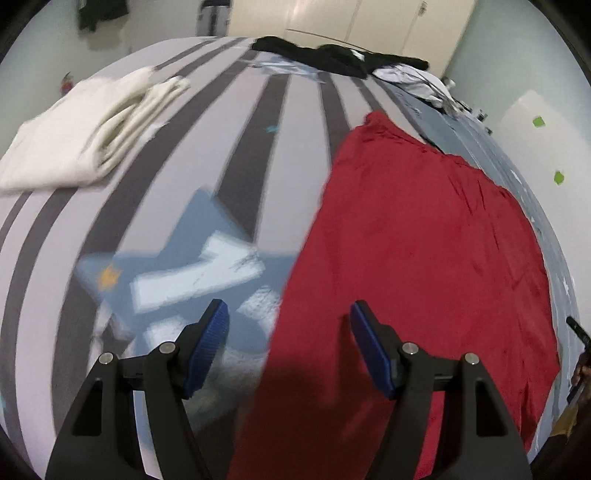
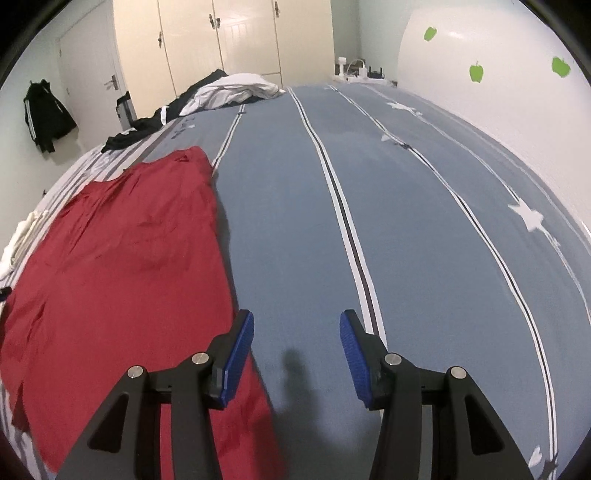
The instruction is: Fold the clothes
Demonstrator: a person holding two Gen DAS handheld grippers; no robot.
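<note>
Left wrist view: the left gripper (image 1: 289,314) is seen with its blue pads (image 1: 208,347) spread wide, and nothing is held between them. Below it the red garment (image 1: 417,266) is laid flat on the bed (image 1: 258,122), filling the picture from 6 o'clock up to 1 o'clock, with its left edge running just under the gap of the jaws. A blue star print (image 1: 177,280) on the striped bedcover is seen at 8 o'clock, blurred. A folded white cloth (image 1: 77,133) is placed at 10 o'clock, well apart from the red garment. Dark clothes (image 1: 332,55) are heaped at 12 o'clock along the far edge of the bed, with a white piece (image 1: 410,79) beside them at 1 o'clock. Cream wardrobe doors (image 1: 351,22) are seen behind

Right wrist view: the right gripper (image 2: 296,336) is likewise held wide open and empty, above bare blue bedcover (image 2: 406,206). The red garment (image 2: 122,251) is spread from 7 o'clock to 10 o'clock, its right edge passing just under the left pad (image 2: 238,354). White bedding (image 2: 236,90) and dark clothes (image 2: 147,127) are piled at 11 o'clock. A black jacket (image 2: 46,114) is hung on the wall at 10 o'clock, and green apple stickers (image 2: 476,72) are seen on the wall at 1 o'clock
</note>
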